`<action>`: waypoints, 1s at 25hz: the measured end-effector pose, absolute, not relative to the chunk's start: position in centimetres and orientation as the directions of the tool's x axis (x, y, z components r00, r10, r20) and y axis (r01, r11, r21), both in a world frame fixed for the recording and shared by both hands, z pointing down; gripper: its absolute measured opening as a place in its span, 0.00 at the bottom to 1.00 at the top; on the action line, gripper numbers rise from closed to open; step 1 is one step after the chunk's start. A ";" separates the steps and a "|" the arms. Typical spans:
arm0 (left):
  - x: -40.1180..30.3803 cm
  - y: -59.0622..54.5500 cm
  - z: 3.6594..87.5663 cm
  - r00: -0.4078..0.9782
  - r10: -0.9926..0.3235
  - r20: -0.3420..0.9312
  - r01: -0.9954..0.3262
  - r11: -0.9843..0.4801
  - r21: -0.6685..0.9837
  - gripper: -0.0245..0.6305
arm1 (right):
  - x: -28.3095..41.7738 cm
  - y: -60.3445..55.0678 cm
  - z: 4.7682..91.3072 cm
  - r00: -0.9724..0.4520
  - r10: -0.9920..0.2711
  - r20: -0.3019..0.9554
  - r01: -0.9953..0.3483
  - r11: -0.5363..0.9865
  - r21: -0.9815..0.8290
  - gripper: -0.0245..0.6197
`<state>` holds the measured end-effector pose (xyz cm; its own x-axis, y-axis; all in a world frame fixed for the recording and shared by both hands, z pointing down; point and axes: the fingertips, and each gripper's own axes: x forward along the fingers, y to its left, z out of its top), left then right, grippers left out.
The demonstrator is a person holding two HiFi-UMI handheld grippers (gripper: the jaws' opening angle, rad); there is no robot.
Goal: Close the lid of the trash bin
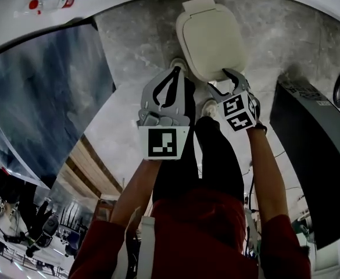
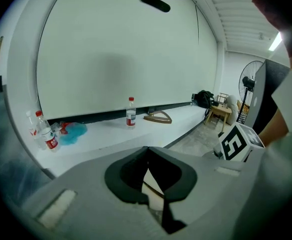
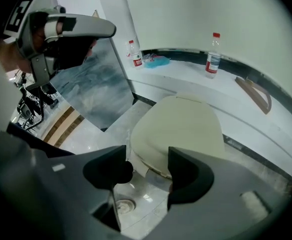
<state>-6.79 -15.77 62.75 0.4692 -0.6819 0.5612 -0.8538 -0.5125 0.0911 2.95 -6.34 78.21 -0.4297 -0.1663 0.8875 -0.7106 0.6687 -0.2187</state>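
Nearest the person, the left gripper [image 2: 146, 149] is closed. Its pad tips meet and it holds nothing. It hangs above the floor, short of the bin, and takes no part in the work.

At its 3 o'clock, the right gripper [image 3: 146, 167] has its jaws moderately apart and nothing clamped. The front edge of the lid [image 3: 178, 125] lines up with the gap. Whether a jaw touches that edge cannot be told.

The trash bin [image 1: 209, 39] stands on the grey floor at 12 o'clock, just ahead of both grippers. Its cream lid appears to lie flat on the body, with only a thin seam at the front.

Judgement: the closing step looks finished or nearly so. The next move calls for a light downward press on the front edge if the lid is not fully seated. Otherwise the right gripper draws straight back towards 6 o'clock.

A floor drain [image 3: 120, 204] sits below the right gripper, just in front of the bin. It is no hindrance.

A large blue-grey panel [image 1: 47, 95] leans at 9 to 10 o'clock, and a dark cabinet [image 1: 312, 156] stands at 3 o'clock. Both are apart from the bin.

Farther off, from 11 to 1 o'clock, a white ledge [image 3: 185, 74] carries a water bottle [image 3: 213, 55], a second bottle [image 3: 134, 54], a blue cloth [image 3: 158, 60] and a wooden triangle [image 3: 254, 95]. A fan [image 2: 250, 79] stands beyond.

Nothing stands in the way of a withdrawal.
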 end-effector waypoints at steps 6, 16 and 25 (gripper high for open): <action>-5.6 -15.7 66.3 0.469 -0.669 0.577 -0.850 -0.519 0.089 0.03 | 3.4 -5.0 81.7 -0.444 -0.129 0.887 -0.691 0.679 -0.247 0.44; -5.3 -13.6 69.3 0.465 -0.641 0.611 -0.847 -0.524 0.094 0.03 | 3.8 -4.7 83.7 -0.447 -0.147 0.882 -0.691 0.683 -0.237 0.44; -5.4 -13.3 70.0 0.478 -0.631 0.612 -0.840 -0.531 0.108 0.03 | 3.6 -4.5 84.8 -0.426 -0.143 0.893 -0.707 0.669 -0.230 0.43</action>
